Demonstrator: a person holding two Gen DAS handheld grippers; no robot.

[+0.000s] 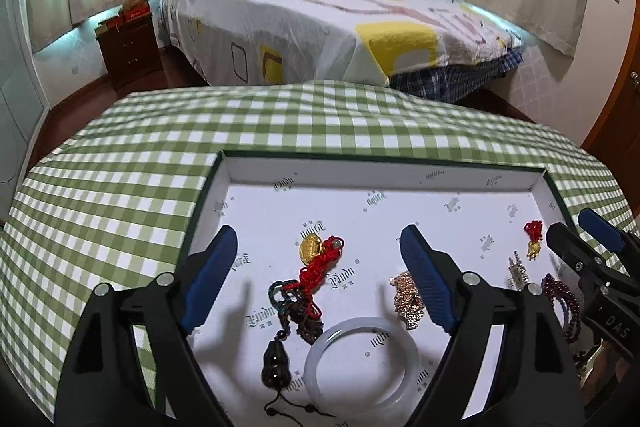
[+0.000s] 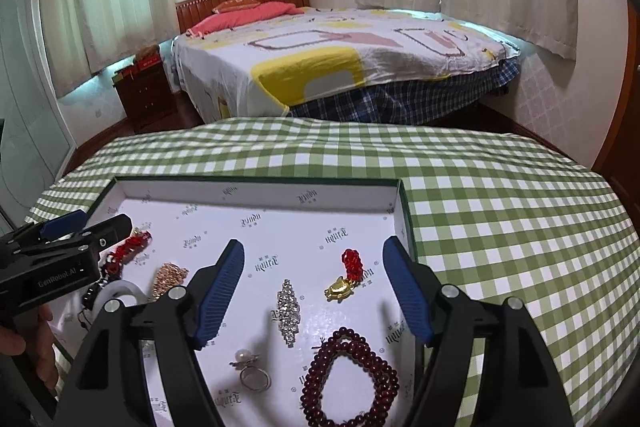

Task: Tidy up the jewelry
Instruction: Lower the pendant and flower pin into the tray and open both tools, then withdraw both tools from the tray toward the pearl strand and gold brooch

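A shallow white box lid (image 1: 384, 171) (image 2: 256, 187) on the green checked cloth holds the jewelry. In the left wrist view my left gripper (image 1: 320, 279) is open and empty above a gold pendant on red cord (image 1: 316, 259), a dark gourd pendant (image 1: 276, 363), a white jade bangle (image 1: 362, 367) and a gold chain (image 1: 406, 299). In the right wrist view my right gripper (image 2: 314, 291) is open and empty above a rhinestone clip (image 2: 289, 309), a gold charm with red knot (image 2: 344, 279), a dark red bead bracelet (image 2: 350, 375) and a pearl ring (image 2: 252, 371).
The table's green checked cloth (image 1: 160, 163) (image 2: 500, 227) extends around the lid. Beyond the table stand a bed (image 1: 320, 27) and a dark wooden nightstand (image 1: 128, 47). The other gripper shows at each view's side: the right one (image 1: 592, 259) and the left one (image 2: 60, 251).
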